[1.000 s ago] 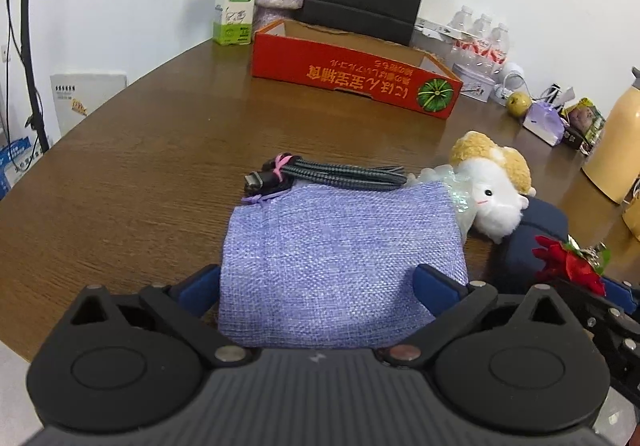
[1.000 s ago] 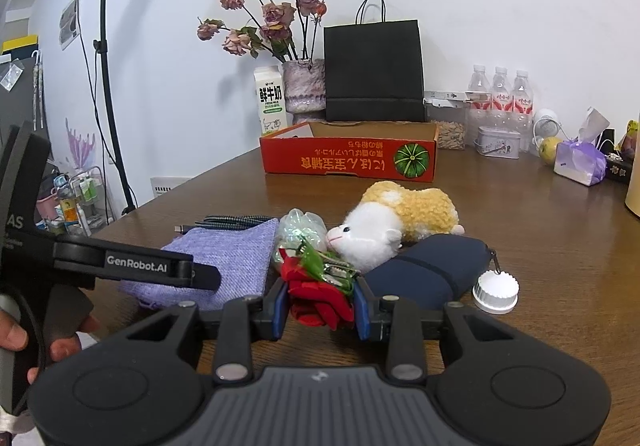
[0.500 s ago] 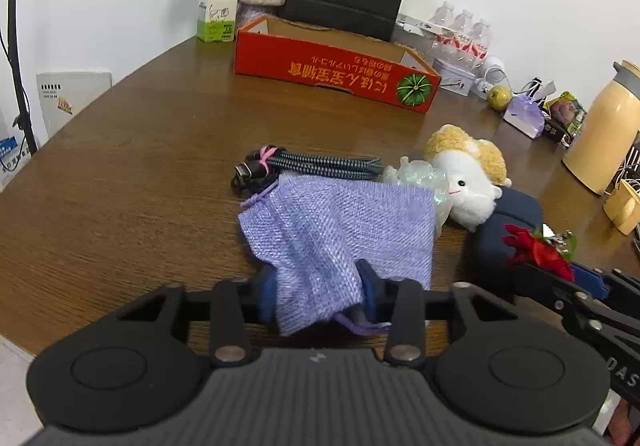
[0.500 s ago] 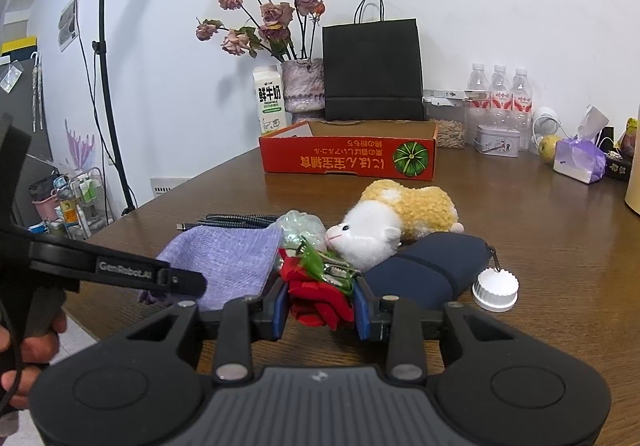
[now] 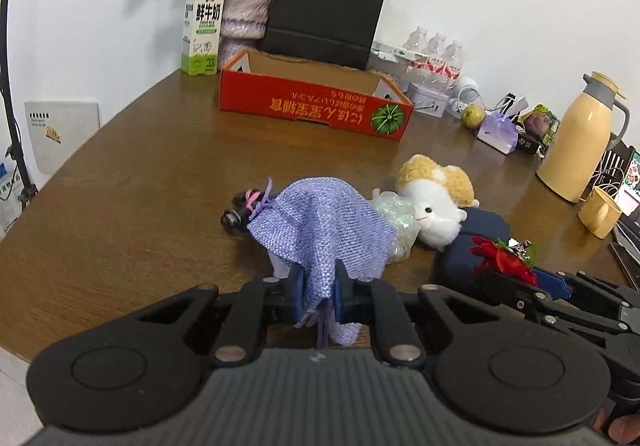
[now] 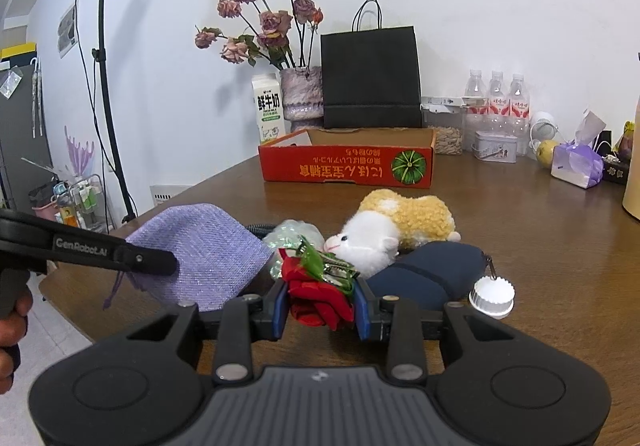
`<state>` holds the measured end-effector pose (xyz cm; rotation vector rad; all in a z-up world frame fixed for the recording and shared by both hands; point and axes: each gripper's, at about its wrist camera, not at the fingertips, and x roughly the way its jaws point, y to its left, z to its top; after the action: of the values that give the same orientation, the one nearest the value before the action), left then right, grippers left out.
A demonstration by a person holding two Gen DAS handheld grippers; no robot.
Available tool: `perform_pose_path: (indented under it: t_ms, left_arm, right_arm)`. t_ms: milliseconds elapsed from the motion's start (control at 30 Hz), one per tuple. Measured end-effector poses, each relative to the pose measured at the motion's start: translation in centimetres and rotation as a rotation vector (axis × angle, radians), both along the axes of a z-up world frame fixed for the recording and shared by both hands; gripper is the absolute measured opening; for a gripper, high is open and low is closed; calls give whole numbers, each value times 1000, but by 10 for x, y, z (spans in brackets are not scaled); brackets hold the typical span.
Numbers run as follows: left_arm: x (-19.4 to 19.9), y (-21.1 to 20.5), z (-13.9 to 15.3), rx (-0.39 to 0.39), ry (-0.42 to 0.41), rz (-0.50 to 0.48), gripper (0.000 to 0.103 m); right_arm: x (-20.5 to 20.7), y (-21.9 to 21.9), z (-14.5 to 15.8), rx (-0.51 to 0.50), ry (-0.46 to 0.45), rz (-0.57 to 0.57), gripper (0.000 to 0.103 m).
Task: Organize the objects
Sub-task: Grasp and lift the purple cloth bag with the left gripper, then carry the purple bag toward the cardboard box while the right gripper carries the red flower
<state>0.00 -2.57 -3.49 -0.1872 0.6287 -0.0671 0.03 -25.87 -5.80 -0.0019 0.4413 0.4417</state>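
Left gripper (image 5: pixel 318 296) is clamped on the near edge of the purple cloth pouch (image 5: pixel 320 230), which is bunched and hangs from the pads, far end draped over a coiled black cable (image 5: pixel 236 212) on the wooden table (image 5: pixel 140 182). Just right of the pouch: crinkly clear wrap (image 5: pixel 394 214), then a white-and-tan plush toy (image 5: pixel 436 202) touching a navy pouch (image 5: pixel 476 242). Right gripper (image 6: pixel 320 306) is closed on a red fabric flower (image 6: pixel 316 298). White cap (image 6: pixel 492 296) sits beside the navy pouch. Red cardboard tray (image 6: pixel 346 164) stands well behind, near the wall.
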Motion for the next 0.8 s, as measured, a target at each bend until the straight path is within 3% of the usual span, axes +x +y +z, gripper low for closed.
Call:
perform_pose_path:
  t_ms: [800]
  left_arm:
    - [12,0,37,-5,-54,-14,14]
  right_arm:
    - [15,4,27,10,-29,5,32]
